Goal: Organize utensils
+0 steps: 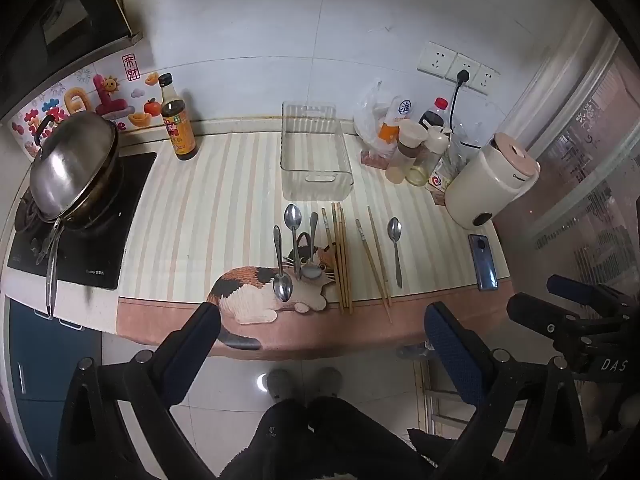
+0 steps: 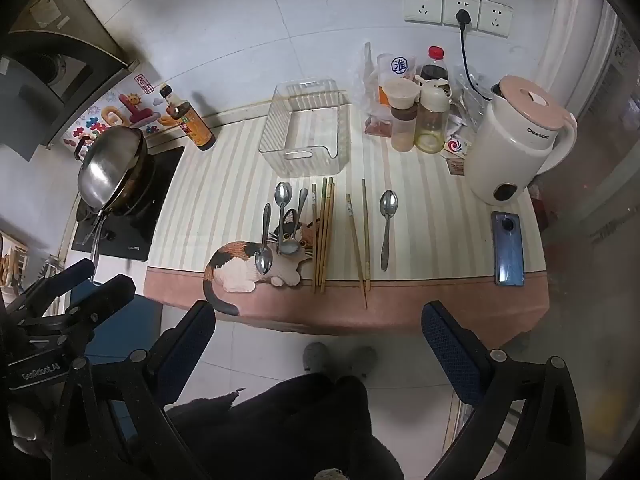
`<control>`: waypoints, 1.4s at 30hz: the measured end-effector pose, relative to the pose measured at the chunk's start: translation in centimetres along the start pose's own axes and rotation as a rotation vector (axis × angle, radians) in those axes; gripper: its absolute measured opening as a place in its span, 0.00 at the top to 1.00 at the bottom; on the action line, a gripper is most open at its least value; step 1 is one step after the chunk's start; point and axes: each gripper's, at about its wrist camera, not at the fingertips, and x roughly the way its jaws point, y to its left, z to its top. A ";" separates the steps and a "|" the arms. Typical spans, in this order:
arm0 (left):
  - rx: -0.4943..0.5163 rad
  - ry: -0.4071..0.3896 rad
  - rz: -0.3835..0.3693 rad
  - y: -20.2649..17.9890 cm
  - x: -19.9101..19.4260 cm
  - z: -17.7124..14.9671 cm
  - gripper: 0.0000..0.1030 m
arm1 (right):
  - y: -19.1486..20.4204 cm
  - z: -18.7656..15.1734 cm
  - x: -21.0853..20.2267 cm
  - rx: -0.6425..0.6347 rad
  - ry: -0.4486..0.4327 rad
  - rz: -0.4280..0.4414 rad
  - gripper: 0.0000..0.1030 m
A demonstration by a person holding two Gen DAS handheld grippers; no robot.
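Observation:
Several metal spoons lie on a striped cat mat [image 1: 224,208]: three in a group [image 1: 294,236] [image 2: 282,216] and one apart at the right [image 1: 395,240] [image 2: 387,220]. A bunch of wooden chopsticks [image 1: 340,256] [image 2: 323,232] lies beside the group, and a loose pair [image 1: 374,260] [image 2: 358,236] lies further right. An empty clear plastic bin [image 1: 316,152] [image 2: 306,128] stands behind them. My left gripper [image 1: 320,328] is open and empty, held off the counter's front edge. My right gripper [image 2: 318,320] is open and empty too, beside it; it shows at the right of the left wrist view [image 1: 560,300].
A wok with lid [image 1: 76,164] sits on the stove at the left. A sauce bottle [image 1: 178,120] stands behind the mat. Bottles and jars [image 2: 416,112], a white kettle [image 2: 516,140] and a phone [image 2: 508,248] are at the right.

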 end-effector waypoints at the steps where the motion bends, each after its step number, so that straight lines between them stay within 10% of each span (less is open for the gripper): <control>1: 0.002 0.003 0.002 0.0 0.0 0.0 0.00 | 0.0 0.0 0.0 0.003 0.004 -0.001 0.00; 42: -0.029 -0.025 -0.010 -0.2 -1.1 0.0 0.00 | -0.1 -0.3 -1.2 -0.012 -0.030 -0.010 0.00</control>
